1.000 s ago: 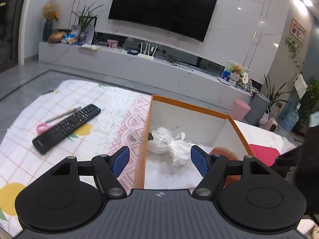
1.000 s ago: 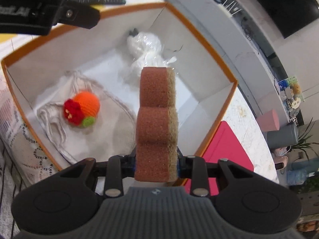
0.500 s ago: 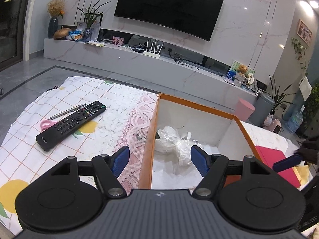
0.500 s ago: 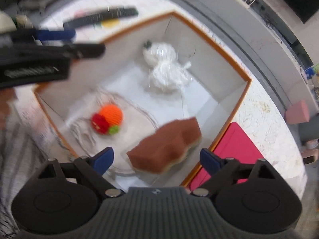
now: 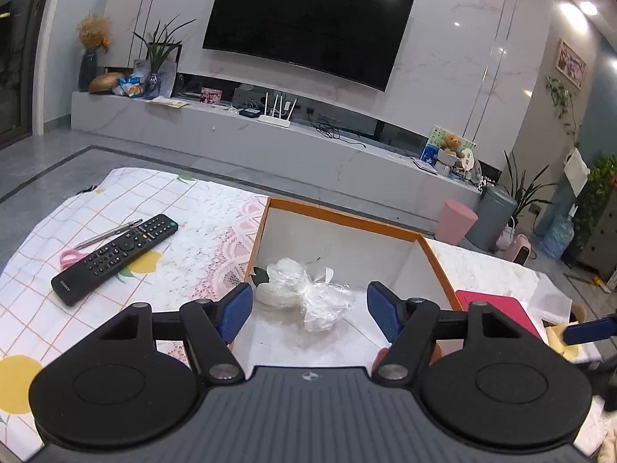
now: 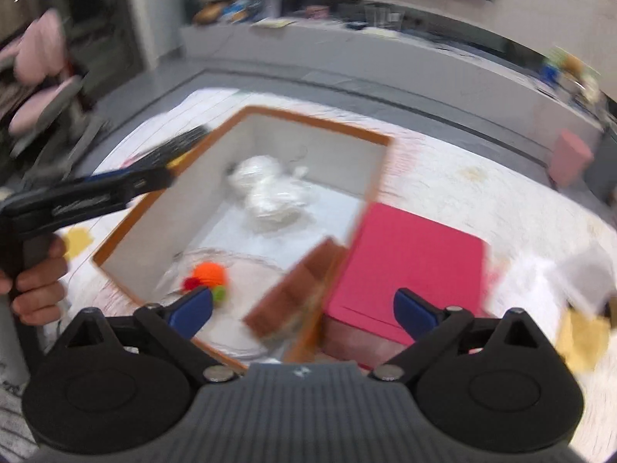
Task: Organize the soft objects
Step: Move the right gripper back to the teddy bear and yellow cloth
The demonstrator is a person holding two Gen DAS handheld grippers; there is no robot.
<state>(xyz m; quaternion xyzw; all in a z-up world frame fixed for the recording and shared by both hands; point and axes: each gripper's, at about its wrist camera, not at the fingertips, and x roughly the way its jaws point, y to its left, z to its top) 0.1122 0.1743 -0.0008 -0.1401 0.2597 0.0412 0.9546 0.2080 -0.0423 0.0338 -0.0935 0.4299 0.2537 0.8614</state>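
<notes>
The box (image 6: pixel 266 115) with the orange rim sits on the surface (image 5: pixel 162 239), open at the top. Inside the box, by its far wall, lies a white bag (image 5: pixel 308 293) tied in a knot. Nearer to the camera, an orange knit ball (image 6: pixel 210 276) rests on a pale cloth (image 6: pixel 246 270). The brown sponge (image 6: pixel 297 289) lies tilted against the box's right wall, at the near corner. It looks blurry. The middle of the box floor is bare, so there is room there.

Just outside the box's right wall lies a pink folder (image 6: pixel 408 262), touching the wall or very close. On the far left side of the box, a black remote (image 5: pixel 115 258) lies on the checked cloth (image 5: pixel 46 308), well apart from the rim.

The right hand-held gripper (image 6: pixel 302 308) hangs above the near right corner of the box and points steeply down. Its jaws have just been opening and now stand wide, with nothing between the blue pads (image 6: pixel 193 308).

The left hand-held gripper (image 5: pixel 310 310) hangs over the near edge of the box and points gently down. Its jaws are wide apart too and hold nothing. A hand (image 6: pixel 36 277) grips its handle, left of the box.
</notes>
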